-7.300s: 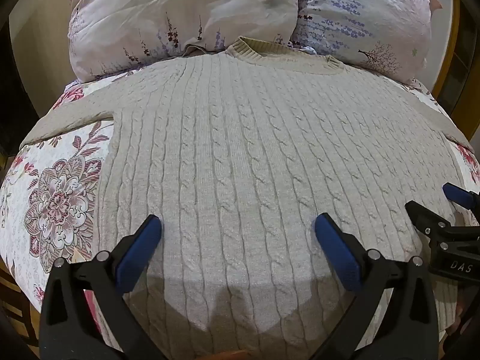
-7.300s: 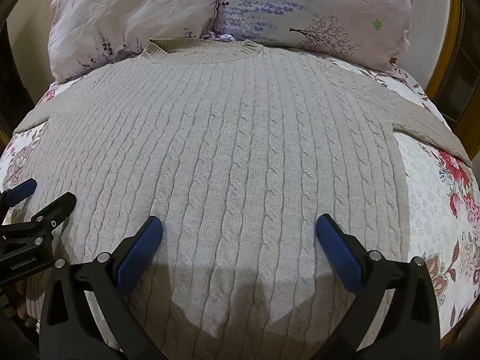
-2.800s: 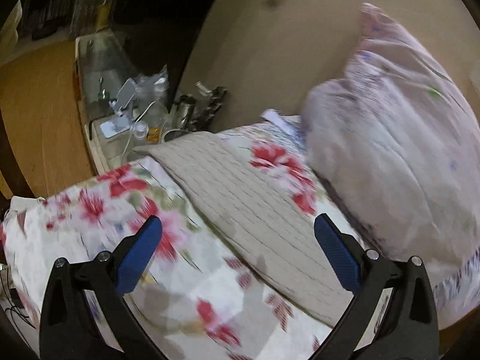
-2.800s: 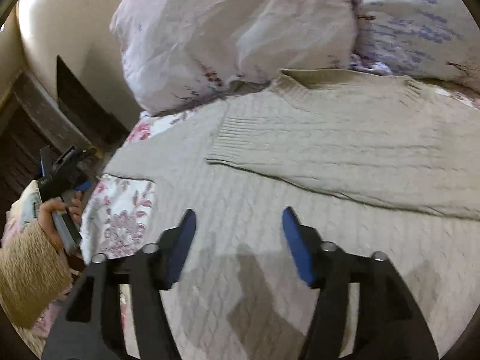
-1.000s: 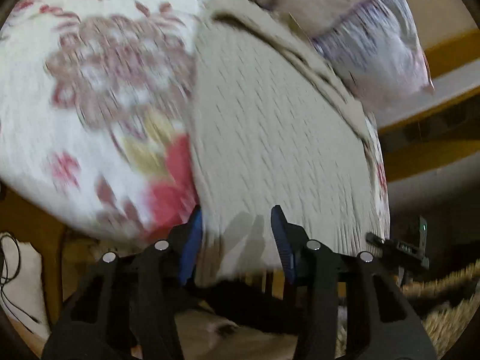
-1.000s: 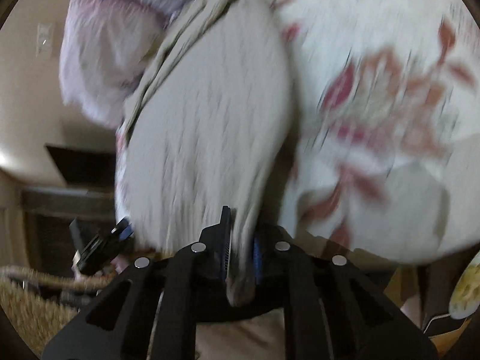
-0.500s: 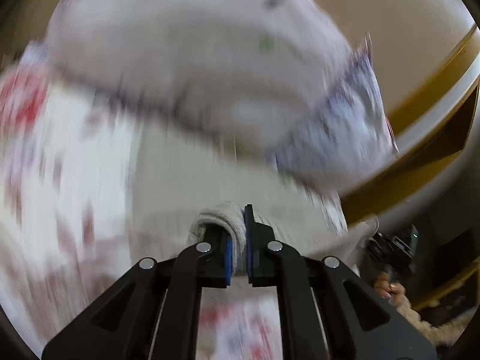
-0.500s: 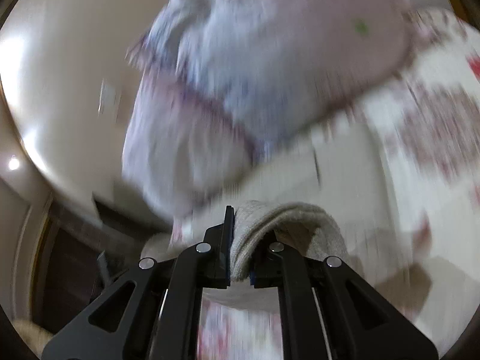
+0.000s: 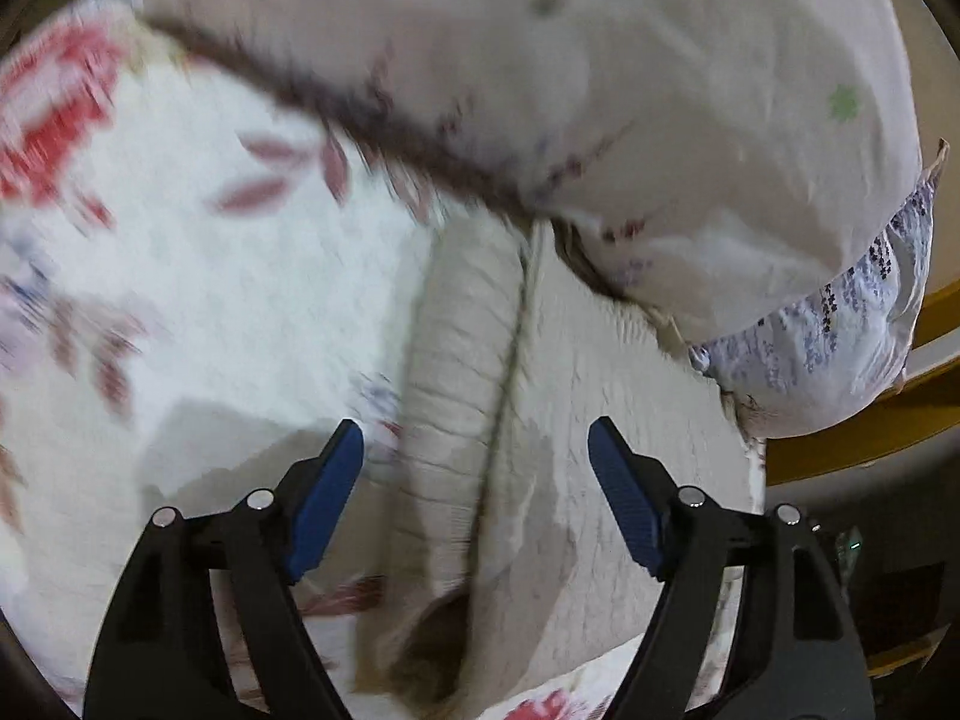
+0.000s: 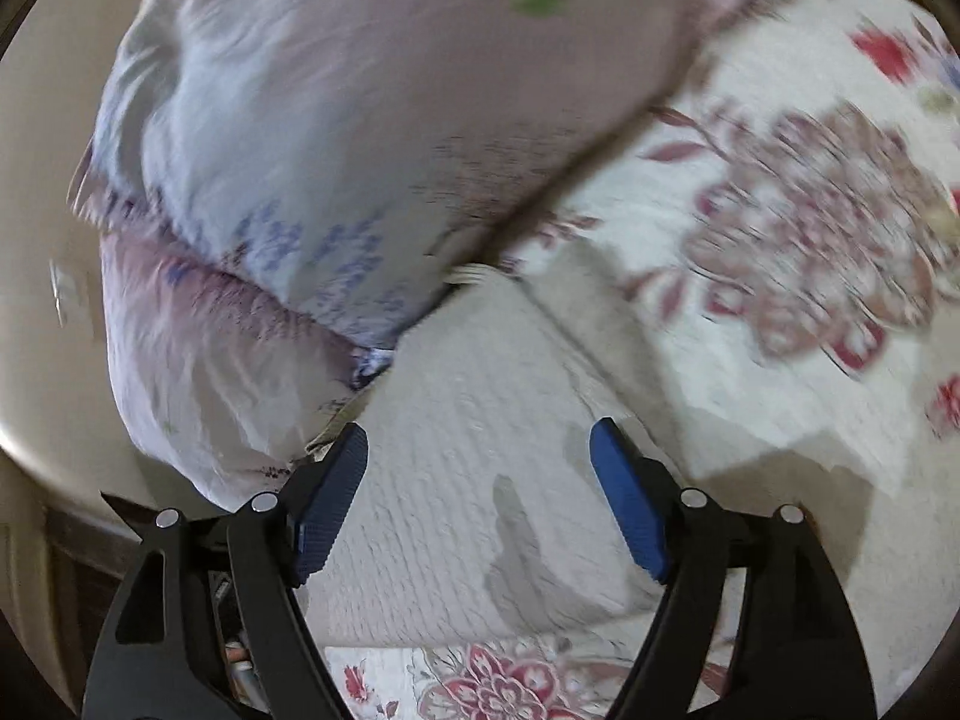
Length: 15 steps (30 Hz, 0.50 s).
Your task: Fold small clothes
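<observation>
The beige cable-knit sweater [image 9: 576, 420] lies folded on the floral bedspread, its folded edge [image 9: 462, 396] running up toward the pillows. My left gripper [image 9: 477, 468] is open and empty just above that edge. In the right wrist view the sweater [image 10: 474, 468] lies flat below my right gripper [image 10: 480, 468], which is open and empty. Both views are motion-blurred.
Two pale floral pillows [image 9: 600, 90] [image 10: 336, 150] lie against the far end of the sweater. The floral bedspread [image 9: 180, 270] [image 10: 810, 240] extends to either side. A wooden bed frame [image 9: 870, 420] shows at the right, a cream wall [image 10: 42, 240] at the left.
Half a second ago both grippers were shut on the sweater's hem, carrying it toward the pillows. Now both have opened and let go, and the sweater lies folded on the bed.
</observation>
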Each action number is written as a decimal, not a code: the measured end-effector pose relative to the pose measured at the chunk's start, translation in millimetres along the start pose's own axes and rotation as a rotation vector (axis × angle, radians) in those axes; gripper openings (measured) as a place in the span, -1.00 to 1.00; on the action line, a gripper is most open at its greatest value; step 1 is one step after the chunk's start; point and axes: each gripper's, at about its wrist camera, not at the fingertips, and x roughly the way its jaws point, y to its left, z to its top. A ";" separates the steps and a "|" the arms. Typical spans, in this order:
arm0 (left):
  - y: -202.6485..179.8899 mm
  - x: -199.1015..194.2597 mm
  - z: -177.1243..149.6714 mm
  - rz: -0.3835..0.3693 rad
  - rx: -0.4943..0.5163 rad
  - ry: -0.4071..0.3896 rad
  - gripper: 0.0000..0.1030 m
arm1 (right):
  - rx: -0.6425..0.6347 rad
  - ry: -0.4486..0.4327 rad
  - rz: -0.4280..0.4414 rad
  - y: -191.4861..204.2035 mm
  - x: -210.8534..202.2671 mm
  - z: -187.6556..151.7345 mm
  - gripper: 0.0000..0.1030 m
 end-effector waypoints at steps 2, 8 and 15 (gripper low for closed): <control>-5.9 7.0 -8.3 -0.024 0.008 -0.038 0.00 | 0.000 0.009 0.003 -5.4 -0.7 -4.1 0.52; -34.0 2.0 -25.9 -0.171 -0.130 -0.080 -0.68 | -0.046 0.038 0.013 -13.7 -17.6 0.4 0.52; -210.5 34.1 -48.9 -0.528 0.015 -0.020 -0.68 | -0.073 -0.037 -0.006 -23.1 -55.6 32.7 0.52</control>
